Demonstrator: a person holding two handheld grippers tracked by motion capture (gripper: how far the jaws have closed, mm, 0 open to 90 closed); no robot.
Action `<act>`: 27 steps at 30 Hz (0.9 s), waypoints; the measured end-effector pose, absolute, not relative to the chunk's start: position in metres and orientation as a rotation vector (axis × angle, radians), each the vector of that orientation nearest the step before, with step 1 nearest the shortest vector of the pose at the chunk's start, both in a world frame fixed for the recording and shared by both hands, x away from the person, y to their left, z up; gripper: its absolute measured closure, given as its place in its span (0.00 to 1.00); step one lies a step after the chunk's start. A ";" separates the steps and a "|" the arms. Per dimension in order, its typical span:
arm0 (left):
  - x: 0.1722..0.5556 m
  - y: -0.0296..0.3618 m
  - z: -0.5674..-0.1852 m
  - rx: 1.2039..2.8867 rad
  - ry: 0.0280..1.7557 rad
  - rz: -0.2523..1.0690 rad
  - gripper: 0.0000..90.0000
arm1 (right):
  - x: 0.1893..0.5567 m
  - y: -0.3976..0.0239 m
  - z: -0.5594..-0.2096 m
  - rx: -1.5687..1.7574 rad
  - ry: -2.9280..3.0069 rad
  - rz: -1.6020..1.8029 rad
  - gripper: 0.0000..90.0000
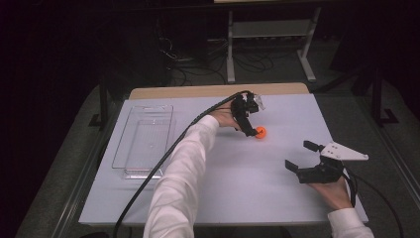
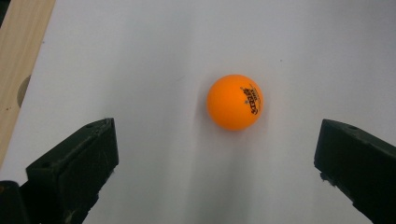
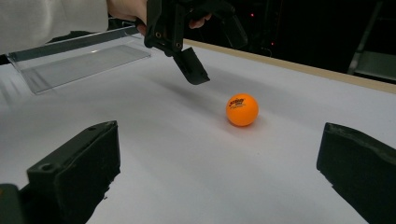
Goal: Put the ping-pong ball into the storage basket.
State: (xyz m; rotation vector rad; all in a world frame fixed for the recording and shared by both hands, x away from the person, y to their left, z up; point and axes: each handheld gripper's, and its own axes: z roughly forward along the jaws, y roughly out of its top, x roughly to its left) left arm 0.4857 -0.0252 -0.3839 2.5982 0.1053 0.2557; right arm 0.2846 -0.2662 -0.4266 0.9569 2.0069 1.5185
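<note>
An orange table tennis ball rests on the white table top, far middle. My left gripper hangs just above and left of it, open, tilted down over the ball. In the left gripper view the ball lies on the surface ahead of the wide-apart jaws of the gripper, untouched. My right gripper stands open at the near right, apart from the ball. From the right gripper view the ball sits ahead, with the left gripper above it.
A clear plastic tray lies on the left part of the table, also visible as the tray in the right gripper view. A wooden strip runs along the far edge. Dark floor, cables and a metal stand lie beyond.
</note>
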 end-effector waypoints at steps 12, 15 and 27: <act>0.484 -0.032 -0.392 2.606 0.088 0.230 0.00 | 0.284 -0.266 -0.427 0.954 2.015 1.516 0.00; 0.485 -0.033 -0.395 2.604 0.099 0.231 0.00 | 0.284 -0.265 -0.427 0.953 2.020 1.512 0.00; 0.484 -0.045 -0.406 2.622 0.073 0.214 0.00 | 0.285 -0.264 -0.428 0.946 2.031 1.505 0.00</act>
